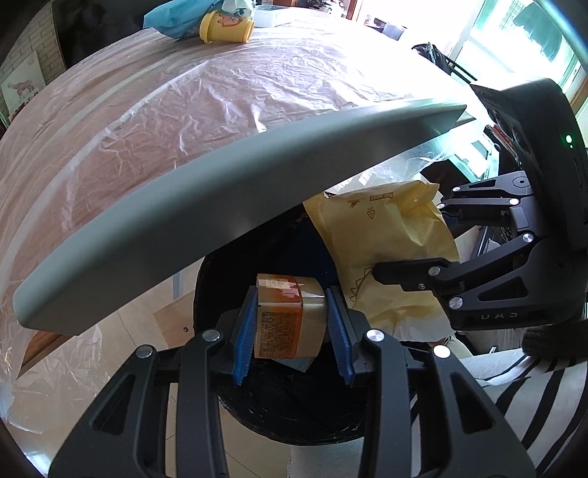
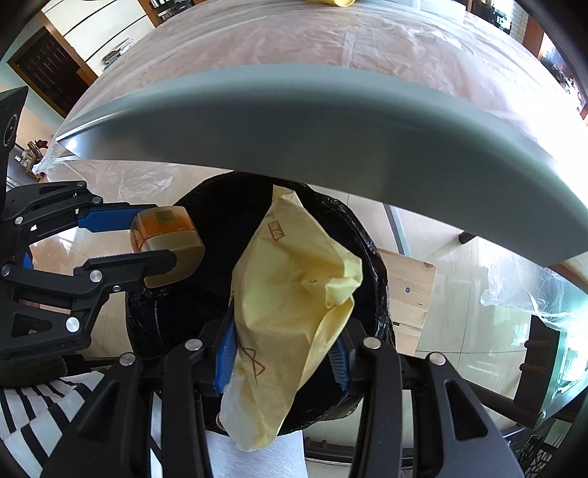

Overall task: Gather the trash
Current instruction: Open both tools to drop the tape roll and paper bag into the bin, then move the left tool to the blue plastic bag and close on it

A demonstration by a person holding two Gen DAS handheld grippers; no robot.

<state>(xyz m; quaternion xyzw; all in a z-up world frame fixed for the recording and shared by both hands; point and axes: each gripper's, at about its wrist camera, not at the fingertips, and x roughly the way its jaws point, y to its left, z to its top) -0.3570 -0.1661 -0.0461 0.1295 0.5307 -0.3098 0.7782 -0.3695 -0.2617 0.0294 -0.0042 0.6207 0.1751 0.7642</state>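
The left tool [image 1: 290, 331] is clenched on a small clear plastic tub with an orange label [image 1: 288, 318]; the right tool [image 2: 283, 358] is clenched on a crumpled pale yellow paper bag [image 2: 294, 290]; both things hang over the round bin with a black liner [image 2: 205, 220], just below the near edge of the tabletop [image 1: 183, 110].

What could go wrong: the yellow bag is big and floppy, so if it is let go too close to the rim it could catch on the edge and slide out onto the floor; the tub sits near the left rim of the bin, so it could bounce off the side if dropped from there; the two tools are close together, so they could bump each other; the grey tabletop edge [image 2: 294, 121] is right above them, and a quick lift could knock into it.

The tabletop is brown wood under a thin crinkly clear plastic sheet [image 1: 228, 84]; far away on it lies a yellow toy cup [image 1: 226, 25] on its side, beside something blue, maybe a cloth; the floor is shiny pale tile [image 2: 441, 257]; bright windows [image 1: 514, 33] light the room; a striped sleeve [image 1: 533, 397] shows near the tools.
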